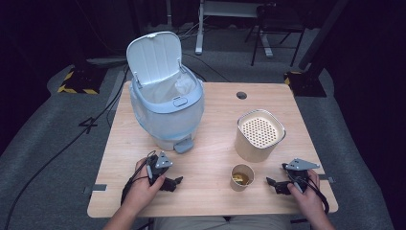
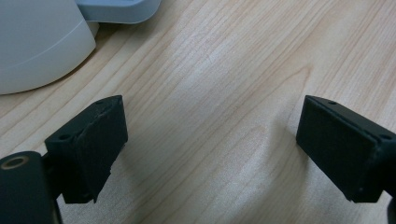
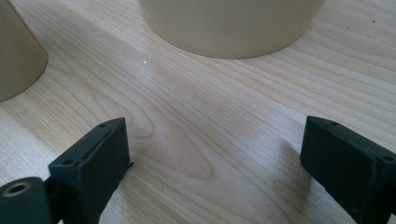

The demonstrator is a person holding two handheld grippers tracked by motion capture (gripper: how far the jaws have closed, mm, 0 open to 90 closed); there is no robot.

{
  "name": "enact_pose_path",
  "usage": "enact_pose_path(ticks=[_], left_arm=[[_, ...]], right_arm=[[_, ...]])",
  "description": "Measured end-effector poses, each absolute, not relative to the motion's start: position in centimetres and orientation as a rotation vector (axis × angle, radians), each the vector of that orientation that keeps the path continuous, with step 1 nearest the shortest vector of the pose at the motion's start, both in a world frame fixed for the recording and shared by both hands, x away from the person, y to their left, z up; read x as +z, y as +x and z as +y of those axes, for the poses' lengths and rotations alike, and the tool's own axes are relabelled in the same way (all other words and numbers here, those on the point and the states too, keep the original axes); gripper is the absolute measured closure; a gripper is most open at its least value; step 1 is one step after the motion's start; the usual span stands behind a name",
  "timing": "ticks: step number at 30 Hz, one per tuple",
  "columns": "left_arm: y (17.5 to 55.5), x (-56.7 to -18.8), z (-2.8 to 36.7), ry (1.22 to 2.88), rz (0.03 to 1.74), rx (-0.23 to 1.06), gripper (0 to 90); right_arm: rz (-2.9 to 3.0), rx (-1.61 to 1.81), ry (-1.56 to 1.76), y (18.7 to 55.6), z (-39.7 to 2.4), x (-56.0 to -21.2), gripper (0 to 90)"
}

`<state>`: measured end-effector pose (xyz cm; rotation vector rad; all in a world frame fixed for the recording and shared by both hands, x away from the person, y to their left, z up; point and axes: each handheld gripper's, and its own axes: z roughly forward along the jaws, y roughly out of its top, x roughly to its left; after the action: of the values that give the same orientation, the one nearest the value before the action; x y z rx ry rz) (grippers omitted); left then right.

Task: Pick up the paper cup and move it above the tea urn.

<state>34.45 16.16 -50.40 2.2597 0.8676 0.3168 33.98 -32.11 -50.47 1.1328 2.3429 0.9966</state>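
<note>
A pale blue pedal bin (image 1: 167, 108) stands at the table's back left, lid up, lined with a white bag. A beige cylinder with a perforated top (image 1: 259, 135) stands right of centre. In front of it sits a small paper cup (image 1: 242, 177) with something yellowish inside. My left gripper (image 1: 174, 183) rests open near the front left edge, below the bin's pedal (image 1: 184, 145); its jaws stand wide over bare wood (image 2: 212, 140). My right gripper (image 1: 274, 184) lies open at the front right, pointing towards the cup; the cylinder's base (image 3: 229, 28) and the cup's side (image 3: 18, 56) lie ahead of it.
The wooden table (image 1: 210, 120) has a round cable hole (image 1: 242, 95) at the back. Grey carpet, cables and dark stands surround it. The bin's base (image 2: 37, 42) fills the top left of the left gripper view.
</note>
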Motion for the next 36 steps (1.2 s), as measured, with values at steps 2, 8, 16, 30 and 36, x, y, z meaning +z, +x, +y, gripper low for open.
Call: enact_pose_path(ticks=[2,8,16,30,36], left_arm=[[34.5,-50.4,16.2,2.26,0.867,0.316,9.3],[34.5,-50.4,16.2,2.261,0.866,0.314,9.1],[34.5,-50.4,16.1,2.261,0.865,0.315,9.2],[34.5,-50.4,16.2,2.261,0.864,0.312,9.0],[34.5,-50.4,16.2,2.261,0.864,0.314,9.0]], right_arm=[[2.341,0.997,1.135,33.9,-32.1,-50.5,8.4],[2.334,1.02,1.136,33.8,-32.3,-50.4,18.0],[2.373,1.053,1.121,33.3,-32.4,-48.9,18.4],[2.478,1.146,0.928,31.3,-29.7,-45.4,18.0],[2.493,1.184,0.865,30.8,-28.0,-45.3,16.9]])
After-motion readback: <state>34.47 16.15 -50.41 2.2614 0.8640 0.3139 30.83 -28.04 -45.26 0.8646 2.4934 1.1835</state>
